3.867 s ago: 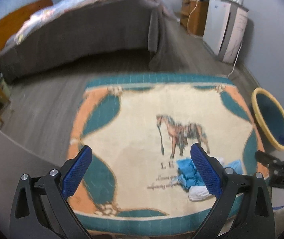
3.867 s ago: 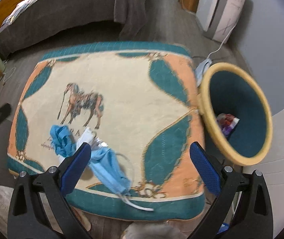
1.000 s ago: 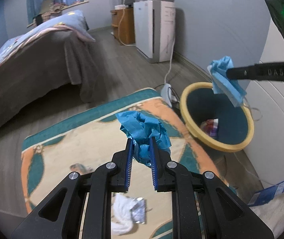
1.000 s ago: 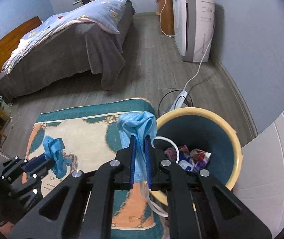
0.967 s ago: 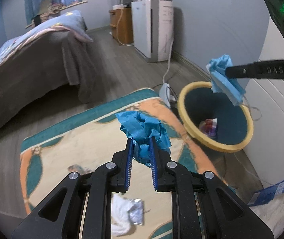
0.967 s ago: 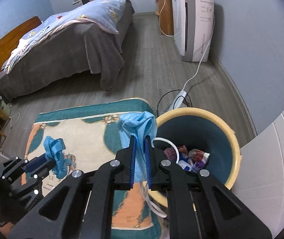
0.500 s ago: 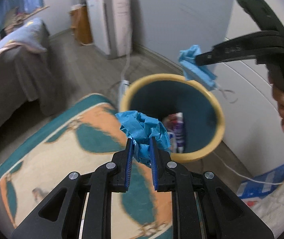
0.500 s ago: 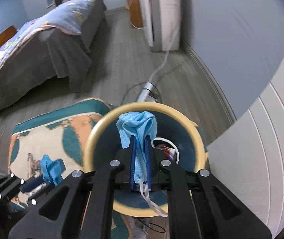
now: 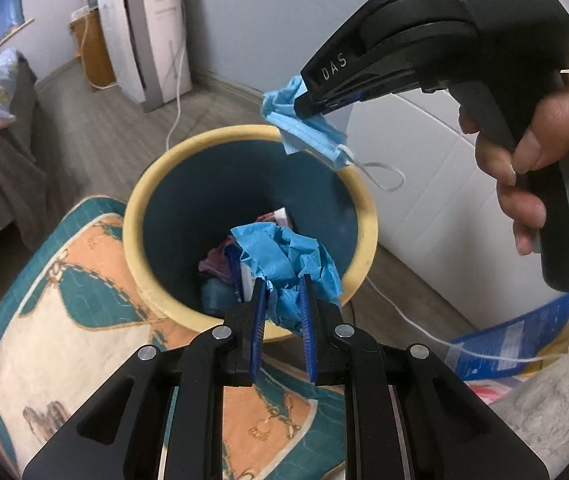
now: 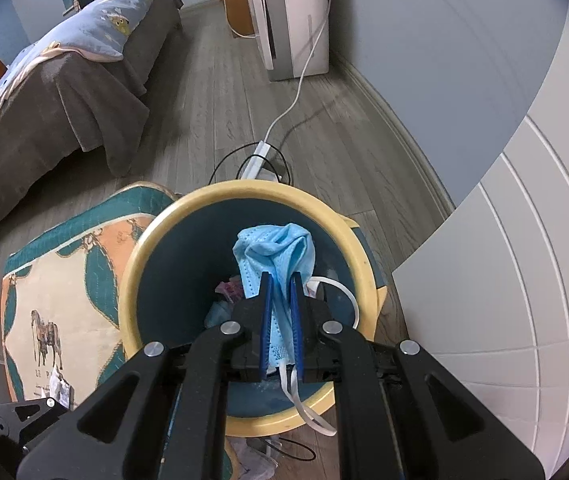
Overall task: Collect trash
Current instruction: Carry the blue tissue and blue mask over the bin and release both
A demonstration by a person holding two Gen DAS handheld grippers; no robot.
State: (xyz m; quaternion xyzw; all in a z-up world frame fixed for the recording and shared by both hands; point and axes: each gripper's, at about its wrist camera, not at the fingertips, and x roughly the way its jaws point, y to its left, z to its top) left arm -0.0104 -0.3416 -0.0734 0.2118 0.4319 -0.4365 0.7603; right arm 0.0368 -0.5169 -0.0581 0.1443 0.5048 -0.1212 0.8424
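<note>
The bin (image 10: 132,280) is standing on the floor just beside the rug (image 10: 64,280), with wrappers (image 9: 220,264) lying inside. A power strip (image 10: 258,160) is lying behind the bin, and the bed (image 10: 44,92) is sitting beyond the rug.

Crumpled blue glove (image 9: 288,256) and face mask (image 10: 274,256) above yellow-rimmed bin (image 9: 134,248).

We grip a blue face mask (image 10: 274,256) in our right gripper (image 10: 280,300), directly over the yellow-rimmed bin (image 10: 136,256) with wrappers inside. The horse rug (image 10: 64,292) lies left, the bed (image 10: 56,80) far left.
</note>
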